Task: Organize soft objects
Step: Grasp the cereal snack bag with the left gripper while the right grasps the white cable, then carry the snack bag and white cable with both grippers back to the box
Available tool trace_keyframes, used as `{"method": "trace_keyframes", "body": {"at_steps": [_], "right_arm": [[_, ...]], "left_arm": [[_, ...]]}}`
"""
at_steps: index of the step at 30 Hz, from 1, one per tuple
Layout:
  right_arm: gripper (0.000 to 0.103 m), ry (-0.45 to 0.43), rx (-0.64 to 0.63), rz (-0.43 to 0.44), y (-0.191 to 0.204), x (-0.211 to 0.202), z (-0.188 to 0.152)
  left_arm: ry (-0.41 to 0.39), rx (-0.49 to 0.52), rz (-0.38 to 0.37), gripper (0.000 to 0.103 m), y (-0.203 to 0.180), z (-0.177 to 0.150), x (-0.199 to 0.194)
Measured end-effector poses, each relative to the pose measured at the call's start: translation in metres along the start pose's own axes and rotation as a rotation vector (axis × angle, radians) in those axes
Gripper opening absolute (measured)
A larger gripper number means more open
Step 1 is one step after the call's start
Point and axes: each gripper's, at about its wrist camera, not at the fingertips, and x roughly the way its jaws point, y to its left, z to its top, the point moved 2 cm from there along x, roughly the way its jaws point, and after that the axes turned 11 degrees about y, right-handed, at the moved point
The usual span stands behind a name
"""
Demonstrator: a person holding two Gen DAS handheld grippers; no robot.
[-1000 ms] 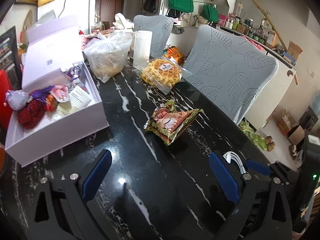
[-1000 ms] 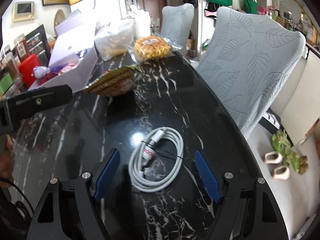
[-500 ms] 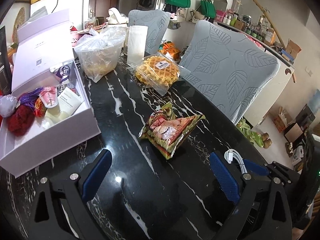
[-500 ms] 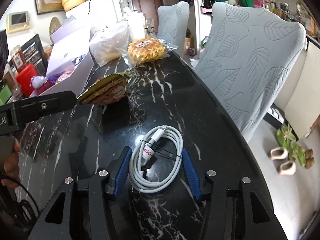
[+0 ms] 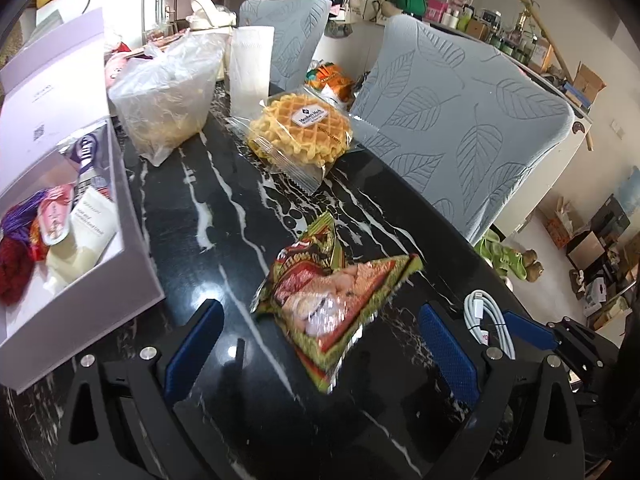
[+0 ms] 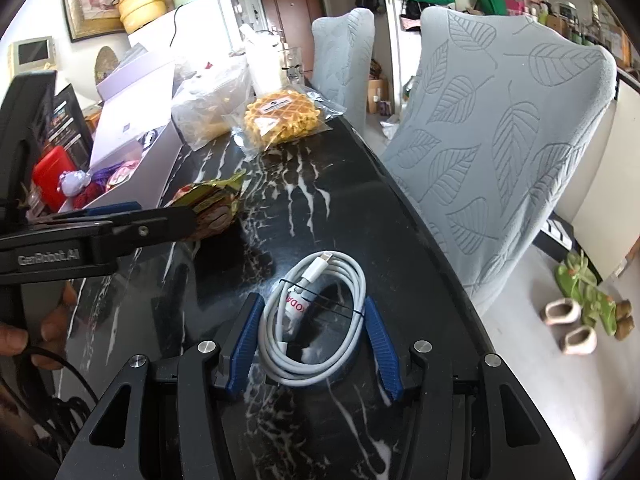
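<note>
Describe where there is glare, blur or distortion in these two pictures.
Left wrist view: a bright glare spot on the black table; the near edge of the snack packet is motion-blurred; the chair bulges from the fisheye lens. Right wrist view: the paper roll is overexposed; the shoes on the floor are soft; the cable is sharp.

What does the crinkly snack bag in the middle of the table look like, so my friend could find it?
Start at the black marble table with white veins, between the open white box and the grey leaf-patterned chair. The snack bag lies nearer than the clear-wrapped waffles. It alone is shiny green and red, folded to a point.
</note>
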Motion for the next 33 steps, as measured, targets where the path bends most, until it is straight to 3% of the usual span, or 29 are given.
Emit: {"method": "trace_keyframes", "body": {"at_steps": [13,15,20,25,33], "right_arm": [[0.051,0.010,0.020,0.022,-0.014,0.007,0.016],[0.051,0.013,0.025,0.026,-0.015,0.009,0.017],[0.052,0.022,0.034,0.036,-0.018,0.012,0.017],[0.052,0.020,0.037,0.038,-0.019,0.011,0.017],[0.052,0.010,0.038,0.032,-0.020,0.006,0.014]], "left_arm": [[0.051,0.034,0.041,0.098,-0.004,0.014,0.038],[0.051,0.041,0.043,0.086,-0.004,0.013,0.040],[0.032,0.054,0.081,0.068,-0.004,0.012,0.040],[0.008,0.047,0.065,0.061,-0.002,0.010,0.035],[-0.033,0.060,0.071,0.059,-0.007,0.005,0.021]]}}
